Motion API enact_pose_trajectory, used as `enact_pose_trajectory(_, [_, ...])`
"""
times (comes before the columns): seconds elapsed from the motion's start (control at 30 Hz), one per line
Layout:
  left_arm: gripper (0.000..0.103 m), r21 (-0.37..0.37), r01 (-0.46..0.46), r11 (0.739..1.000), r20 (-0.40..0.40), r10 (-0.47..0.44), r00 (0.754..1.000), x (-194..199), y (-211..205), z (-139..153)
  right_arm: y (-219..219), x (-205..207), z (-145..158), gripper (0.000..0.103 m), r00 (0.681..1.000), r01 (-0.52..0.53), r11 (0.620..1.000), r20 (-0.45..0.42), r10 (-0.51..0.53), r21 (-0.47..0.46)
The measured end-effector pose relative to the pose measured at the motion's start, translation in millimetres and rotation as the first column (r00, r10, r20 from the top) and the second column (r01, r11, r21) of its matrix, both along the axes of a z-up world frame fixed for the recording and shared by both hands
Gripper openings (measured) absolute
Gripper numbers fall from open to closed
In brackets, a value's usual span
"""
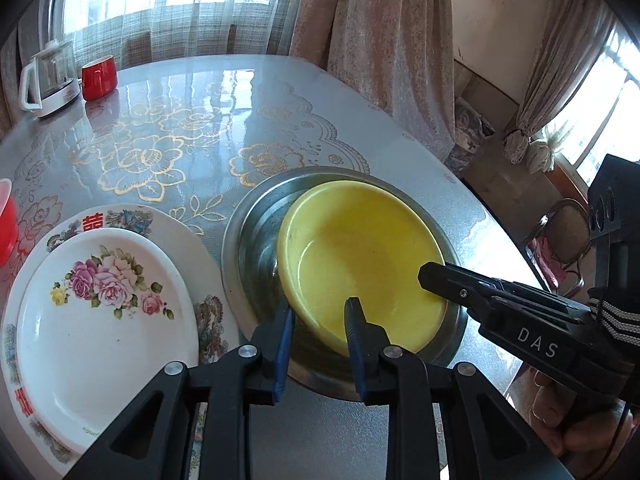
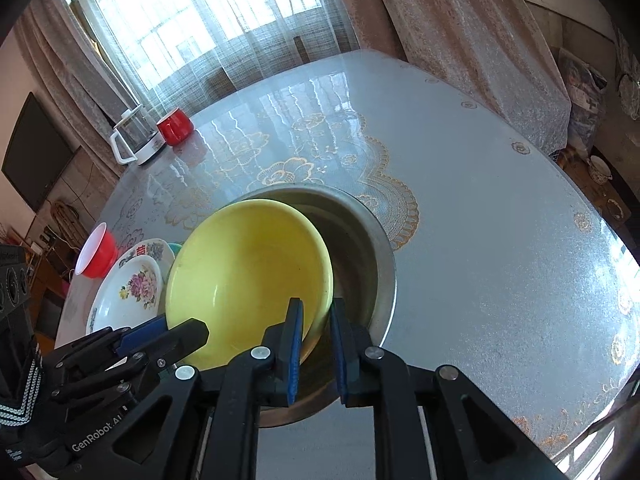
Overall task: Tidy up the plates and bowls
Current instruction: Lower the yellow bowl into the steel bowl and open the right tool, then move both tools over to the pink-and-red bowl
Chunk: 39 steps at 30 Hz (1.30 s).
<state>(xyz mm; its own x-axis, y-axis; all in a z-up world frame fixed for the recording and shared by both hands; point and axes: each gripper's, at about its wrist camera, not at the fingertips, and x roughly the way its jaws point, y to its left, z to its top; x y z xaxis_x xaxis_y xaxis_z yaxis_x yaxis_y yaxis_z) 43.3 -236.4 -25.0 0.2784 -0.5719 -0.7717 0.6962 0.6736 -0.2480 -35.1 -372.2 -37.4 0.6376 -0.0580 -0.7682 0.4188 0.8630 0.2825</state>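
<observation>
Left wrist view: yellow bowl (image 1: 360, 256) sits tilted inside a steel basin (image 1: 248, 240) on the table (image 1: 200, 92). Both the left gripper (image 1: 320, 320) and right gripper (image 2: 316, 320) straddle its near rim, jaws slightly spread, not pinching. Two stacked plates (image 1: 100, 320) lie beside.

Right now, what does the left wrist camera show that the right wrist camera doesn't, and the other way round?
Left wrist only: the left gripper from behind, jaws straddling the near rim of the yellow ceramic bowl.

Right wrist only: a dark wall-mounted television and the right gripper straddling that bowl's rim.

Both: the bowl tilted inside the steel basin, the rose-patterned white plate, the red mug and the glass kettle.
</observation>
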Motion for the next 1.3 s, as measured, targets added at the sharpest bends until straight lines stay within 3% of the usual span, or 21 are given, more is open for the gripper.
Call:
enact_pose_trajectory(0.57, [0.028,0.033,0.001,0.999,0.085,-0.004,0.996,-4,-17,-9,4,3,-2,0.018,1.000,0.001,0.997,-0.011,-0.002,-0.082])
enact_pose_trajectory(0.73, [0.044,-0.011,-0.047,0.999,0.162,0.048,0.986,-7,-10,0,6,2,-2,0.021,1.000,-0.012,0.996,-0.003,0.011,-0.089])
enact_pose_trajectory(1.0, [0.048,-0.010,-0.054,0.998,0.151,0.055,0.987,-10,7,7,14,5,-2,0.028,0.999,-0.032,0.990,-0.005,0.032,-0.134])
enact_pose_trajectory(1.3, [0.049,-0.028,-0.134,0.991,0.143,0.137,0.980,-7,41,15,17,13,-5,0.030,0.999,-0.033,0.990,-0.018,0.031,-0.140])
